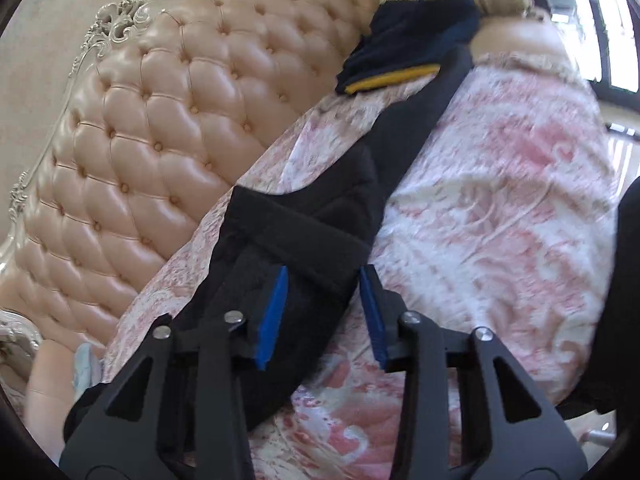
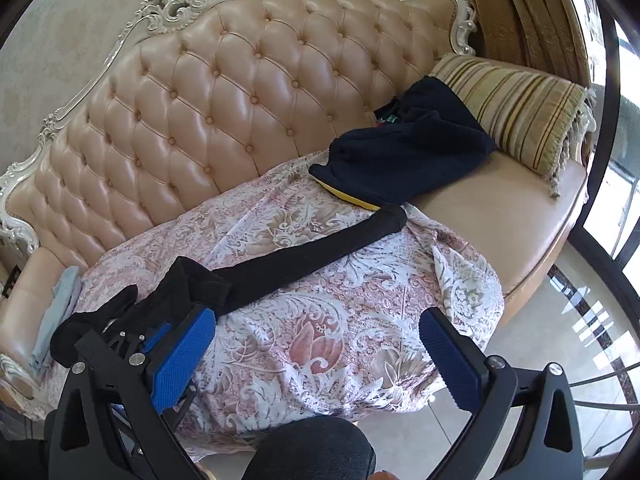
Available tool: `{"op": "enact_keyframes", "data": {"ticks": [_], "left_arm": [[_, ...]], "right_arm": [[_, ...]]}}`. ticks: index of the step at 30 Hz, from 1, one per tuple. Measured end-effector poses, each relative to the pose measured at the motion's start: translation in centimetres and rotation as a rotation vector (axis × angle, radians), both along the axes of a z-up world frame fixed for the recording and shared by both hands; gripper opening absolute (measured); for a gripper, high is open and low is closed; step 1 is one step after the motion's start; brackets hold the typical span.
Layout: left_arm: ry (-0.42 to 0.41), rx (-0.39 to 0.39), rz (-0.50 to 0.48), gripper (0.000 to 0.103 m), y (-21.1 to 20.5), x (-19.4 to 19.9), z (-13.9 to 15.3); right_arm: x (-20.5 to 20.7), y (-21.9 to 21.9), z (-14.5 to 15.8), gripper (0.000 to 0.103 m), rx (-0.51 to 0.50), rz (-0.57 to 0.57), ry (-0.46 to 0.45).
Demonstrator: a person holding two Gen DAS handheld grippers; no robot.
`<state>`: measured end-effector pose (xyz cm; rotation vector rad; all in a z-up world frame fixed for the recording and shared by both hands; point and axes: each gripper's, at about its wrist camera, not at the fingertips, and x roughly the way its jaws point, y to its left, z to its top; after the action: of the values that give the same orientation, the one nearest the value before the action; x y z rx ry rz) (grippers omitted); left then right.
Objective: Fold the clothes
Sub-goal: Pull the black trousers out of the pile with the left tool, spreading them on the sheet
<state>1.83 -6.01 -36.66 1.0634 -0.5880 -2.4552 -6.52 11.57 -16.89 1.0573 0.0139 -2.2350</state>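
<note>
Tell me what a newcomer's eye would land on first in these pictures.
The tufted peach sofa back with its carved white frame fills the upper half. Below it, a long black garment lies stretched across the pink floral cover, its far end touching a navy garment beside the striped cushion. The left gripper straddles the black garment's near end, jaws apart; the right gripper hangs open.

A tufted, button-studded peach leather sofa point(image 2: 224, 92) with a carved, cream-white scrolled frame point(image 2: 180, 4) stands against a pale beige textured wall point(image 2: 72, 12). A pink-and-white floral cloth point(image 2: 320, 312) covers most of its seat. A striped gold-and-beige fringed cushion point(image 2: 516, 116) leans at the right end, beside brown curtains point(image 2: 520, 8). Daylight from dark-framed windows point(image 2: 616, 160) reflects off the glossy tiled floor point(image 2: 560, 320).
</note>
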Motion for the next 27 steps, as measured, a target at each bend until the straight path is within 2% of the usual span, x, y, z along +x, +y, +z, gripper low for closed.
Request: {"op": "enact_keyframes", "data": {"ticks": [2, 3, 4, 6, 9, 12, 13, 17, 19, 24, 27], "left_arm": [[0.0, -0.006, 0.0, 0.038, 0.1, 0.2, 0.4], [0.001, -0.008, 0.0, 0.03, 0.1, 0.3, 0.7], [0.001, -0.01, -0.001, 0.012, 0.2, 0.4, 0.9], [0.003, -0.014, -0.002, 0.011, 0.3, 0.6, 1.4], [0.047, 0.075, 0.066, 0.01, -1.8, 2.0, 3.8], [0.113, 0.229, 0.115, 0.009, -4.8, 4.5, 6.8], [0.118, 0.27, 0.1, 0.009, -5.3, 5.3, 7.4], [0.118, 0.488, 0.074, 0.009, -7.9, 7.6, 8.0], [0.125, 0.533, 0.1, 0.009, -9.1, 8.3, 7.5], [0.16, 0.587, 0.162, 0.009, -11.9, 9.4, 7.5], [0.189, 0.591, 0.181, 0.009, -13.3, 10.0, 8.3]], "right_arm": [[-0.3, 0.0, -0.5, 0.103, -0.002, 0.003, -0.009], [-0.4, 0.0, -0.8, 0.103, -0.003, 0.005, -0.014], [-0.5, 0.0, -1.1, 0.103, -0.005, 0.006, -0.019], [-0.7, -0.3, -1.6, 0.103, -0.012, 0.017, -0.029], [-0.9, -2.1, -2.4, 0.103, -0.032, 0.067, -0.04], [-1.0, -5.5, -3.5, 0.103, -0.027, 0.143, -0.039], [-0.9, -6.8, -3.8, 0.103, -0.035, 0.182, -0.036], [-0.7, -12.4, -6.2, 0.103, -0.054, 0.329, -0.142], [0.0, -14.4, -7.5, 0.103, -0.017, 0.366, -0.167], [2.9, -15.1, -9.1, 0.103, 0.119, 0.371, -0.08], [3.3, -15.1, -9.9, 0.103, 0.148, 0.37, -0.059]]}}
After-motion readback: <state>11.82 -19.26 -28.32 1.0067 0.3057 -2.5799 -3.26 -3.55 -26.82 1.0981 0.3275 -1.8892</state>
